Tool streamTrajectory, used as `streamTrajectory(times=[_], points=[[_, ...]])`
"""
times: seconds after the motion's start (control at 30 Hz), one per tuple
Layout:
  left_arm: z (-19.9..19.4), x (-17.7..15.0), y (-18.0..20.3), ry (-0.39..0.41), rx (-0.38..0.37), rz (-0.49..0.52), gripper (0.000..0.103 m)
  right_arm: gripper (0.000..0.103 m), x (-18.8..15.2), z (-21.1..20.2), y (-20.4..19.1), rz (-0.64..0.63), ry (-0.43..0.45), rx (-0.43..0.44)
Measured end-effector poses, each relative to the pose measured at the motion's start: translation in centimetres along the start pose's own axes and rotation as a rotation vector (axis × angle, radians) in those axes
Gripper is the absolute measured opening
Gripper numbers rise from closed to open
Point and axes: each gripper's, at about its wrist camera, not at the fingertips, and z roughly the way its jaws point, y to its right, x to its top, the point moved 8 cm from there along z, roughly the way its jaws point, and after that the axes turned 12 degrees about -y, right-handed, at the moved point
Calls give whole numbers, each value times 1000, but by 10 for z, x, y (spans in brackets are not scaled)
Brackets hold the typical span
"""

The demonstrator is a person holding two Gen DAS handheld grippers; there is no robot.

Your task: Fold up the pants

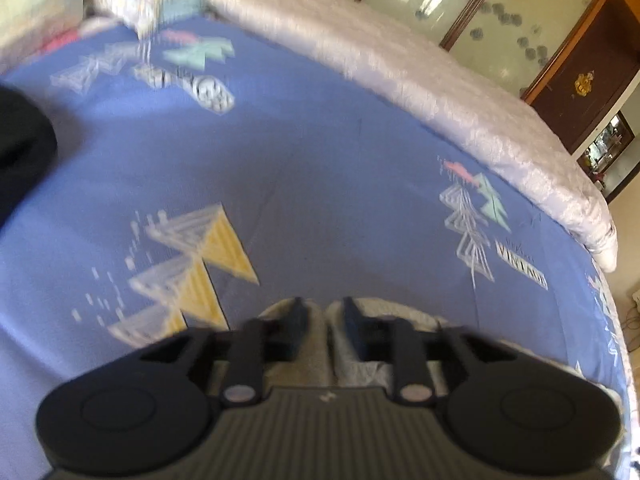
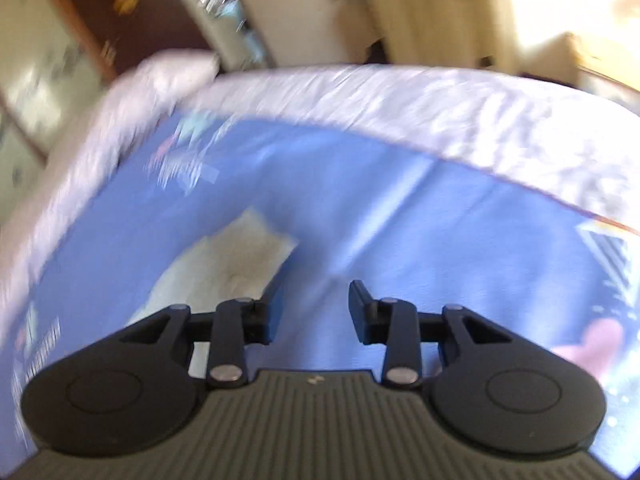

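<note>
The pants [image 2: 232, 264] are pale beige-grey cloth lying on the blue patterned bedsheet [image 2: 400, 220]. In the right wrist view they lie ahead and to the left of my right gripper [image 2: 314, 304], which is open and empty above the sheet. In the left wrist view my left gripper [image 1: 325, 320] has its fingers close together on a fold of the pants [image 1: 316, 356], which bunch up under and around the jaws. The view is blurred by motion.
A white quilt [image 1: 420, 80] runs along the far side of the bed and also shows in the right wrist view [image 2: 440, 108]. A dark bundle [image 1: 20, 140] lies at the left. A wardrobe [image 1: 560, 52] stands beyond the bed.
</note>
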Motion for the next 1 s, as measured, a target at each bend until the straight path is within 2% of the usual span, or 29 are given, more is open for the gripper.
streamTrajectory(times=[0.03,0.07,0.17,0.2,0.23,0.27,0.3,0.33,0.37,0.4,0.47,0.53,0.57,0.6,0.63,0.7,0.77,0.87,0.93,1.0], points=[[-4,4,1,26,26,18,58,39,1,-4,-2,-5,33,11],[-4,7,4,42,54,42,64,39,3,-8,-11,-45,50,35],[9,6,25,8,67,143,66,40,1,0,-56,-185,-19,106],[16,2,34,2,84,190,69,40,0,7,-70,-219,-42,113],[23,-2,41,4,110,241,76,41,1,18,-83,-235,-61,105],[30,-7,49,9,136,292,77,42,8,25,-88,-226,-82,106],[38,-12,54,7,158,330,74,43,9,40,-99,-208,-112,126],[48,-18,58,-11,174,354,57,44,10,52,-108,-192,-137,141],[58,-24,60,-41,191,369,31,44,10,66,-118,-176,-158,143],[65,-27,61,-59,215,373,25,47,11,79,-126,-163,-173,138],[65,-26,62,-31,243,379,16,54,8,104,-144,-180,-217,122],[58,-20,60,-7,247,351,14,53,1,107,-150,-243,-227,38],[52,-16,57,18,251,333,13,34,-2,105,-157,-324,-172,-3],[43,-10,53,51,259,317,13,4,-5,107,-164,-430,-146,-67],[35,-4,50,81,263,302,13,5,-8,107,-168,-481,-136,-100],[19,7,43,122,241,262,13,4,-3,96,-171,-453,-104,-77],[13,17,41,143,241,240,13,3,9,78,-182,-425,-27,-4],[17,36,40,171,280,225,13,4,30,61,-216,-406,67,96],[31,45,36,152,306,179,14,4,37,68,-243,-396,72,125],[62,48,24,80,376,144,22,8,34,96,-259,-395,31,89]])
